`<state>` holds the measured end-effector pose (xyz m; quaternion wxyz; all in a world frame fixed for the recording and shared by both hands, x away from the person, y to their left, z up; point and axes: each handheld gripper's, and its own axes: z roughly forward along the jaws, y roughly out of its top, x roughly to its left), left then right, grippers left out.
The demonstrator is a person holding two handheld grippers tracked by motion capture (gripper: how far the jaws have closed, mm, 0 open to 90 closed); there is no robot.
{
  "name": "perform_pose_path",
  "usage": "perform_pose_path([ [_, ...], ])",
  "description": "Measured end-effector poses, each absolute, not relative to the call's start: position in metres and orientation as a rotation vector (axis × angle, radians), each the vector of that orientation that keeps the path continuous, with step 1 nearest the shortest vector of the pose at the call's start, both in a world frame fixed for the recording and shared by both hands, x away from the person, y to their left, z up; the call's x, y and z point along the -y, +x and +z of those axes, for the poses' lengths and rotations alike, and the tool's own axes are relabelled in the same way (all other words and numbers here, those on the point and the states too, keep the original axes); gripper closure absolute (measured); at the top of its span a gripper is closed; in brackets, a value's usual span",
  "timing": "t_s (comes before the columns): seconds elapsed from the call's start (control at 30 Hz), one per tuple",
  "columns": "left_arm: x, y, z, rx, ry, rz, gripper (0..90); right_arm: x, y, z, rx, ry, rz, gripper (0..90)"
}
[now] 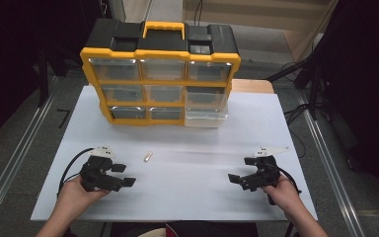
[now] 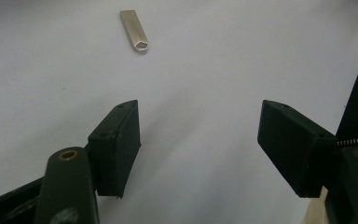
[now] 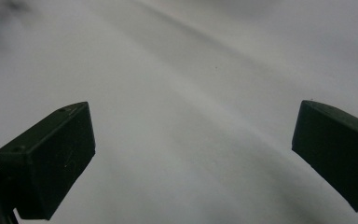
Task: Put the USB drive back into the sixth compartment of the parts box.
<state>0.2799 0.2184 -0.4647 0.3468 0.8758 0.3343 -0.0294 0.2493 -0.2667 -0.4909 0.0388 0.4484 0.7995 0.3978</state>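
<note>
A small silver metal piece (image 1: 148, 156) lies on the white table, a little right of and beyond my left gripper (image 1: 123, 175). In the left gripper view the same piece (image 2: 134, 31) sits ahead of the wide-apart black jaws, nothing between them (image 2: 198, 140). My right gripper (image 1: 237, 179) rests low over the table at the right, held by a hand, jaws spread. The right gripper view has its open gripper (image 3: 193, 154) over bare white table.
A yellow and black drawer organizer (image 1: 160, 74) with several clear drawers stands at the back centre of the white table (image 1: 192, 192); its lower right drawer (image 1: 206, 117) sticks out. Dark stands and cables flank the table on the floor.
</note>
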Motion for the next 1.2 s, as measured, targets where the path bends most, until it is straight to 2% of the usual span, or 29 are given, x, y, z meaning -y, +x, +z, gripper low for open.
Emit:
perform_pose_path([
  [0.27, -0.217, 0.279, -0.464, -0.865, 2.259, -0.102, 42.8, 0.267, 0.247, -0.491, -2.455, 1.357, 1.215, 0.0],
  [0.5, -0.218, 0.276, -0.460, -0.889, 2.189, -0.097, 42.7, 0.266, 0.247, -0.491, -2.463, 1.337, 1.214, 0.0],
  [0.8, -0.217, 0.274, -0.459, -0.813, 2.153, -0.064, 42.6, 0.265, 0.247, -0.491, -2.477, 1.317, 1.213, 0.0],
  [0.97, -0.217, 0.277, -0.459, -0.867, 2.182, -0.105, 42.8, 0.264, 0.246, -0.491, -2.485, 1.307, 1.215, 0.0],
  [1.1, -0.217, 0.278, -0.455, -0.833, 2.204, -0.055, 43.3, 0.264, 0.246, -0.491, -2.486, 1.304, 1.217, 0.0],
  [1.2, -0.217, 0.279, -0.457, -0.841, 2.215, -0.068, 39.3, 0.264, 0.246, -0.491, -2.488, 1.305, 1.216, 0.0],
])
